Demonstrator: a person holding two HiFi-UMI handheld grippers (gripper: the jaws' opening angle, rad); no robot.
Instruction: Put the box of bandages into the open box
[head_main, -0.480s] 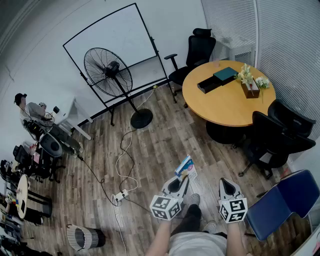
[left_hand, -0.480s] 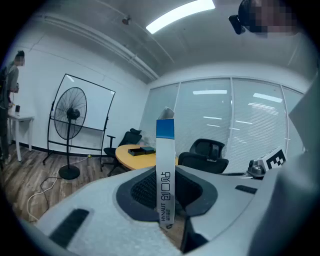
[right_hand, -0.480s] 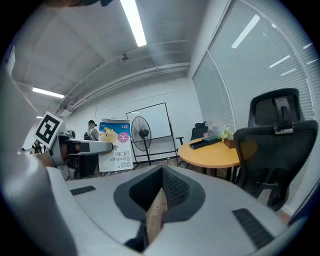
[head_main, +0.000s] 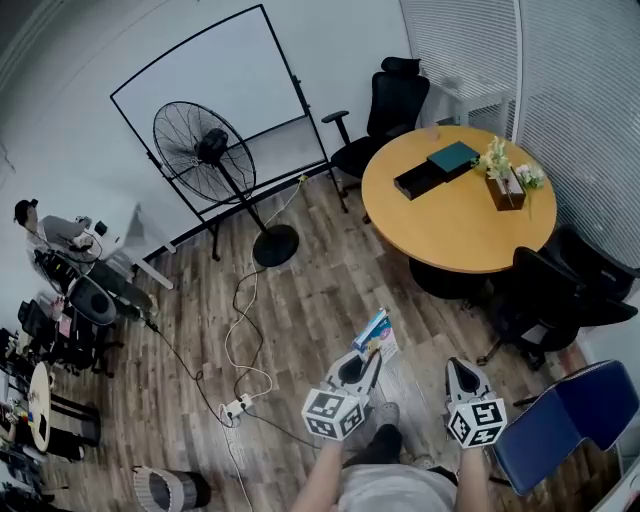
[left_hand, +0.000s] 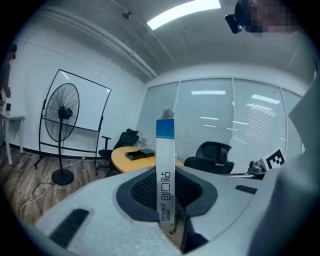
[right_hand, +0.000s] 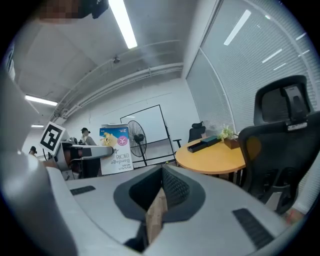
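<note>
The box of bandages (head_main: 376, 332) is a flat white and blue carton, and my left gripper (head_main: 366, 362) is shut on it, holding it above the wooden floor. In the left gripper view the box (left_hand: 165, 175) stands edge-on between the jaws, upright. In the right gripper view its printed face (right_hand: 116, 149) shows at the left. My right gripper (head_main: 457, 368) hangs beside the left one, shut with nothing in it. The open box (head_main: 416, 181), black and shallow, sits on the round wooden table (head_main: 470, 230) ahead to the right, well away from both grippers.
A teal lid (head_main: 452, 155) and a flower box (head_main: 507, 180) share the table. Black office chairs (head_main: 395, 100) (head_main: 548, 300) ring it, and a blue chair (head_main: 565, 415) is near right. A standing fan (head_main: 205, 150), whiteboard (head_main: 215, 85) and floor cable with power strip (head_main: 238, 404) lie left.
The head view has shifted slightly, so the fan and whiteboard sit further left in frame. Both grippers keep their places relative to me, the left still holding the box.
</note>
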